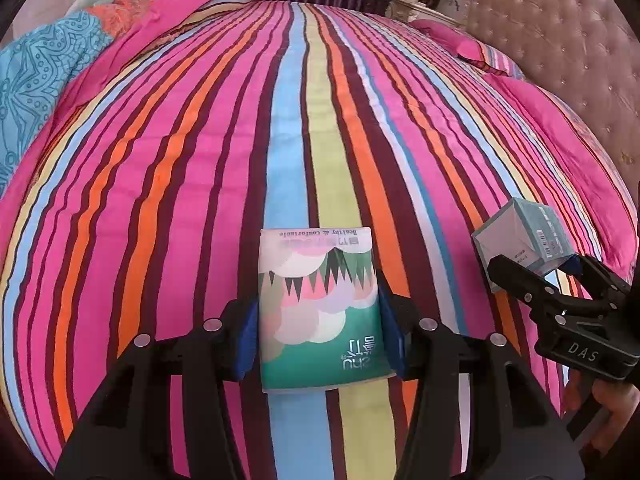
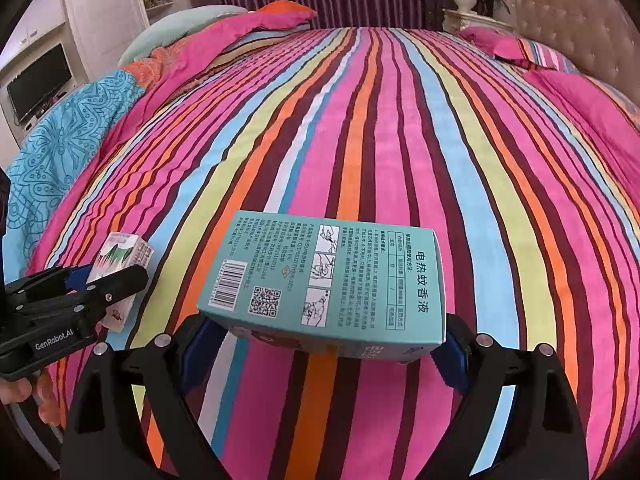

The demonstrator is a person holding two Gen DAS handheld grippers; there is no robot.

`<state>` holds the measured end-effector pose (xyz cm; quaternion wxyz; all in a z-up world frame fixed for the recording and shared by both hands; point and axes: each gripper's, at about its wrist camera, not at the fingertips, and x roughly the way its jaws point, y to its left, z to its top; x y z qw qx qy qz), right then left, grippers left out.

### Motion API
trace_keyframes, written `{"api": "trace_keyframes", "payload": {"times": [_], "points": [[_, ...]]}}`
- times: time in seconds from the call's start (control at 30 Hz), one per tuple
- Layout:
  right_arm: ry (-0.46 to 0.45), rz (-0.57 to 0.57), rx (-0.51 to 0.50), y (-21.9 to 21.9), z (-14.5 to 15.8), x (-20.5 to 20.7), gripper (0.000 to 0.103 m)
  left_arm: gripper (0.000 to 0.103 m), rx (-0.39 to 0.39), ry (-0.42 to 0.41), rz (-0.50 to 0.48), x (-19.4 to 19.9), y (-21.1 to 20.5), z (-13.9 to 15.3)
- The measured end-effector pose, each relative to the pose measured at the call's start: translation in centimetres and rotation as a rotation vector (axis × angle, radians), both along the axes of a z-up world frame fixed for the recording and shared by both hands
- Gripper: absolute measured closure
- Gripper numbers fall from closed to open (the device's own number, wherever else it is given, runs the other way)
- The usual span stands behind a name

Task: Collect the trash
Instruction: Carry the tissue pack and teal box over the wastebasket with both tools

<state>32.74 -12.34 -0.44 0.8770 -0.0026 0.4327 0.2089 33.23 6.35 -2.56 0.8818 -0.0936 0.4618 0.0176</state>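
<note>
My left gripper (image 1: 320,332) is shut on a tissue pack (image 1: 320,308) printed green, pink and white, held just above the striped bedspread (image 1: 200,160). My right gripper (image 2: 324,336) is shut on a teal cardboard box (image 2: 328,280) with printed text, a barcode and a QR code, held flat above the bed. The right gripper and its box (image 1: 520,240) show at the right of the left wrist view. The left gripper with the tissue pack (image 2: 120,264) shows at the left of the right wrist view.
Folded quilts, blue patterned (image 2: 60,152) and pink, are piled at the bed's left. Pink pillows (image 2: 500,46) and a tufted headboard (image 2: 576,16) are at the right. A nightstand with a vase (image 2: 466,4), purple curtains, a white cabinet and a TV (image 2: 38,80) stand beyond.
</note>
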Motion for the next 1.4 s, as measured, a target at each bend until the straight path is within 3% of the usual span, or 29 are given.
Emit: {"api": "trace_keyframes", "payload": {"times": [0.57, 1.07, 1.4], "points": [[0.059, -0.138, 0.010, -3.6, 0.8, -8.6, 0.018, 0.053, -0.012, 0.022, -0.032, -10.1, -1.8, -0.1], [0.045, -0.119, 0.020, -3.3, 2.1, -17.9, 0.018, 0.053, 0.021, -0.004, -0.077, -20.1, -3.6, 1.1], [0.089, -0.095, 0.012, -2.5, 0.4, -24.4, 0.018, 0.053, 0.025, 0.046, -0.095, -26.9, -4.0, -0.9]]}}
